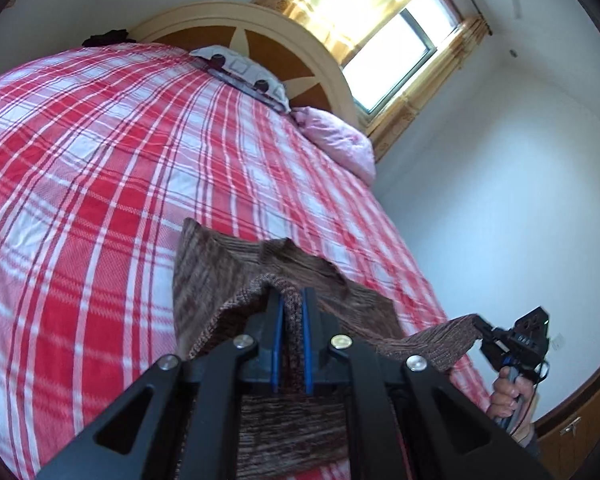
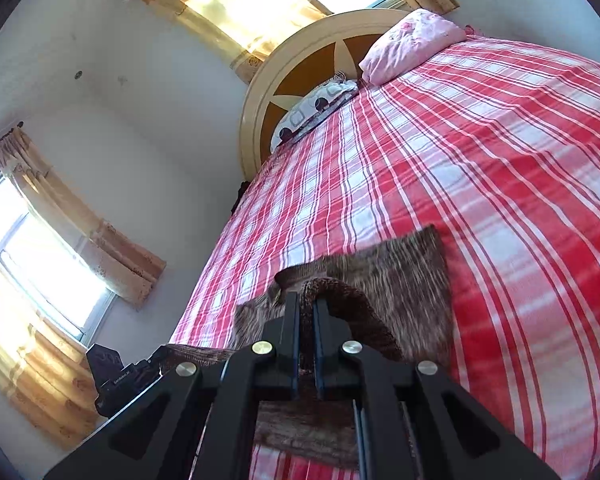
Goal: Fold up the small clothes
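Over the near end of the bed [image 1: 100,168], with its red and white plaid cover, we hold a brown knitted garment [image 1: 228,264] between our two tools. Our left gripper [image 1: 293,300] has its jaws clamped on a bunched fold of the knit, which shows as a ridge pinched between the blue pads. Our right gripper [image 2: 307,304] is likewise clamped on the garment's edge; from the left wrist view we see it off to the right, with a strip of the fabric stretched toward it and a hand [image 1: 508,394] wrapped around its handle. The far part of the garment lies flat on the bed while the near edge is lifted, so we judge this to be the carry of one edge over the rest to make a fold.

The main risk, as we see it, is uneven pulling. If one side travels ahead of the other, the fold line will skew and the edges will not meet. The knit looks soft and stretchy, so tugging the two corners apart could distort it or drag the flat part across the cover. A pinch this near the edge could also slip, dropping one corner. Nothing else is close by: a pink pillow [image 1: 340,140] and a patterned pillow [image 1: 244,72] sit well apart by the headboard [image 1: 204,20].
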